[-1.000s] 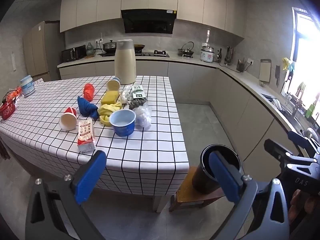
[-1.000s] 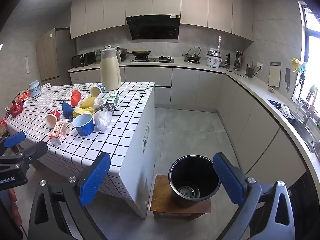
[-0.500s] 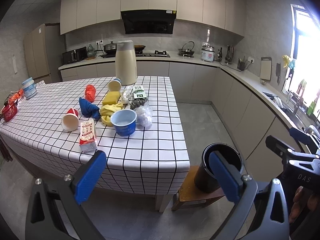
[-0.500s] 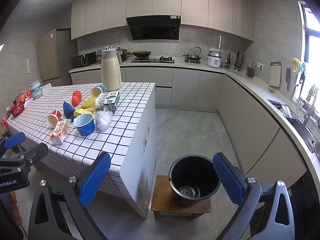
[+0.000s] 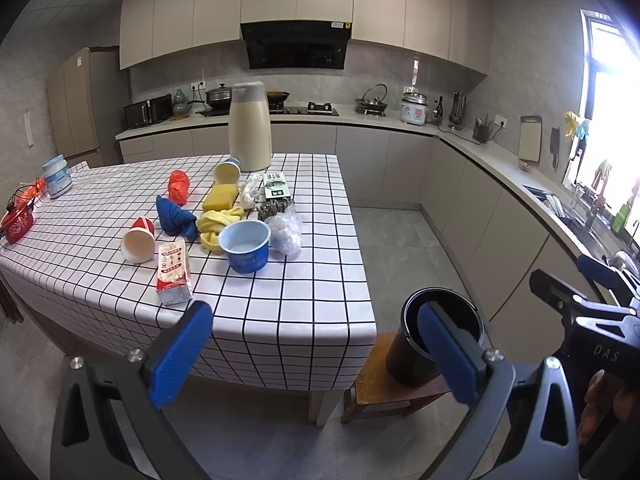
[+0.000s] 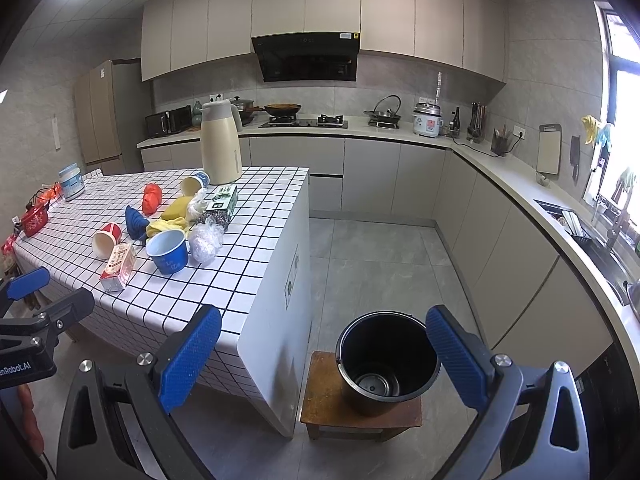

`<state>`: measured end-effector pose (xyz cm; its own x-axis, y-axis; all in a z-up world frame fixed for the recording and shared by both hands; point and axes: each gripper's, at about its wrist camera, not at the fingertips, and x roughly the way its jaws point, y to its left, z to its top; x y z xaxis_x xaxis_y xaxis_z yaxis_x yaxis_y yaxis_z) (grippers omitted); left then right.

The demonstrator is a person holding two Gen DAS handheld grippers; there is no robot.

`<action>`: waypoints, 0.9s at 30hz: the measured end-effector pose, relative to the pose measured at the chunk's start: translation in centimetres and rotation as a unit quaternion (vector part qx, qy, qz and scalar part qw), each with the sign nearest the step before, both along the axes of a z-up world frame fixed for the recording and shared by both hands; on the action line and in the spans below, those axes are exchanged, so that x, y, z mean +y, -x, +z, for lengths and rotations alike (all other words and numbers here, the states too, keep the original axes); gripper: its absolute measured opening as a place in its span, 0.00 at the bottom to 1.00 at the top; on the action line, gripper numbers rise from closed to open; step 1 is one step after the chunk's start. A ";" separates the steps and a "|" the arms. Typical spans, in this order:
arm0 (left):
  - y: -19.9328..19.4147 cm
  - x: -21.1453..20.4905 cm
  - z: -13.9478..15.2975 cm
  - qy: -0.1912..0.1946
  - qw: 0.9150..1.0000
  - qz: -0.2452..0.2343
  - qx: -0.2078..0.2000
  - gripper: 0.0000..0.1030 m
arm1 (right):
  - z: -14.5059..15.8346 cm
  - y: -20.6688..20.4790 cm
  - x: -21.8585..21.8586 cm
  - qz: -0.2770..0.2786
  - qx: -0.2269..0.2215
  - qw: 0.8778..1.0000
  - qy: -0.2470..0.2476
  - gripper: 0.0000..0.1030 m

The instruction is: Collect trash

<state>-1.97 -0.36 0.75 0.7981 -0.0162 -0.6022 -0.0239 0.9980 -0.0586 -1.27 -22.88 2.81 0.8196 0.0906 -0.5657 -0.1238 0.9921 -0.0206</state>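
- The left gripper (image 5: pixel 316 354) is hanging in the air short of the table (image 5: pixel 280 304), its two blue pads spread wide apart and gripping nothing.
- Its left pad is sitting in front of the table's near edge in the picture, close to the milk carton (image 5: pixel 173 276), and does not seem to be touching either, though the fisheye view makes that hard to judge.
- The right gripper (image 6: pixel 320 354) is also standing fully released, jaws wide, nothing between them, and hovering above the floor beside the table's end.
- The black bin (image 6: pixel 387 362) is resting on a low wooden stool (image 6: pixel 344 410) on the floor, just beside the table's corner; it is showing between the right gripper's pads but well below them.
- The trash is lying in a cluster on the checked tablecloth: the milk carton is lying on its side nearest the edge, with a tipped red paper cup (image 5: pixel 139 240) just beside it.
- A blue bowl (image 5: pixel 245 245) is standing upright, touching a crumpled clear plastic bag (image 5: pixel 285 230).
- Behind these, a blue cloth (image 5: pixel 173 218), a yellow cloth (image 5: pixel 218 222), a yellow sponge (image 5: pixel 219 199) and a red crumpled wrapper (image 5: pixel 178 186) are lying close together.
- A cream thermos jug (image 5: pixel 250 132) is standing upright at the far side.
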 end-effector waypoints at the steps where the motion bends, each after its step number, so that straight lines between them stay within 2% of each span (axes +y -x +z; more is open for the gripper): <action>1: 0.0 0.0 0.0 0.000 1.000 -0.001 0.000 1.00 | 0.0 0.0 0.0 0.000 0.001 1.000 0.000 1.00; 27: -0.8 -0.6 0.2 0.002 1.000 -0.003 -0.002 1.00 | -0.3 -1.2 -0.1 -0.001 0.002 1.000 0.001 1.00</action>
